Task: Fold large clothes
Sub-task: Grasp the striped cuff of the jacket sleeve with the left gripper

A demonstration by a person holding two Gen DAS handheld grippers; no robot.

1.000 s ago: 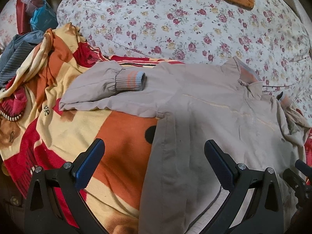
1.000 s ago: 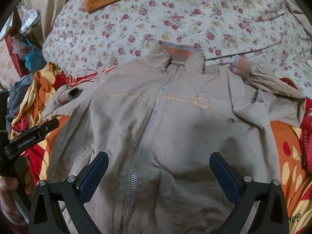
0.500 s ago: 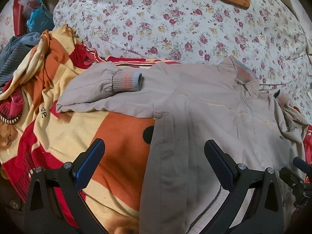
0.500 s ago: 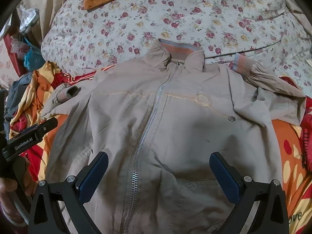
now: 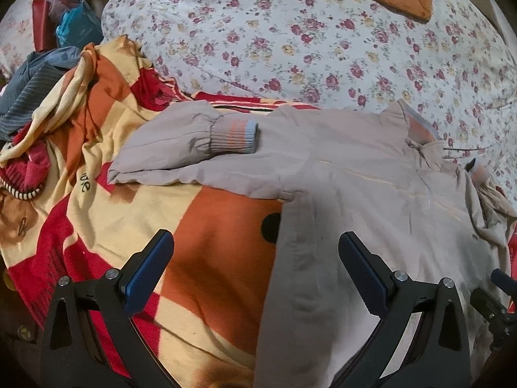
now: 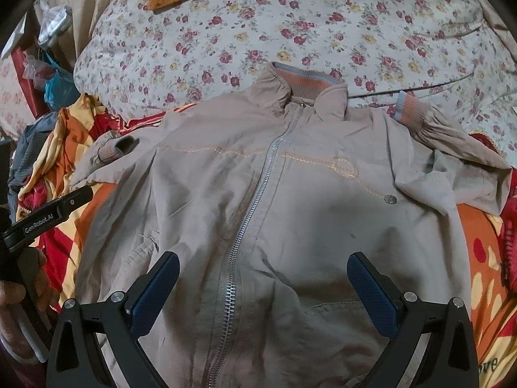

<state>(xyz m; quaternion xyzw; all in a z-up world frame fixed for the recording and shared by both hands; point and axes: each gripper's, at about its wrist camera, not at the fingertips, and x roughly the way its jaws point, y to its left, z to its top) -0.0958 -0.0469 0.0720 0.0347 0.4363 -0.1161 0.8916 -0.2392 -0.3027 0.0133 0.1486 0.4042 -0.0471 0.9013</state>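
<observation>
The beige jacket [image 6: 258, 194] lies face up and zipped on the bed, spread over an orange, red and yellow blanket [image 5: 200, 226], with its collar [image 6: 303, 84] towards the floral quilt [image 6: 323, 26] at the far side and both sleeves already turned in across the shoulders. The step in hand looks like a side fold, and it would go best if each gripper took a clean pinch of a side edge low on the body, catching both layers, then carried it over the zipper [image 6: 255, 200] without dragging the folded sleeves loose. The left gripper [image 5: 255, 268] is spread wide and holds nothing; it hovers over the jacket's left side edge [image 5: 284, 258], one finger above bare blanket and the other above the fabric, with the left sleeve cuff [image 5: 236, 134] farther off towards the quilt. The right gripper [image 6: 263, 294] is likewise spread and empty, poised above the lower front with the zipper running between its fingers, and the right cuff [image 6: 410, 110] well beyond it.
</observation>
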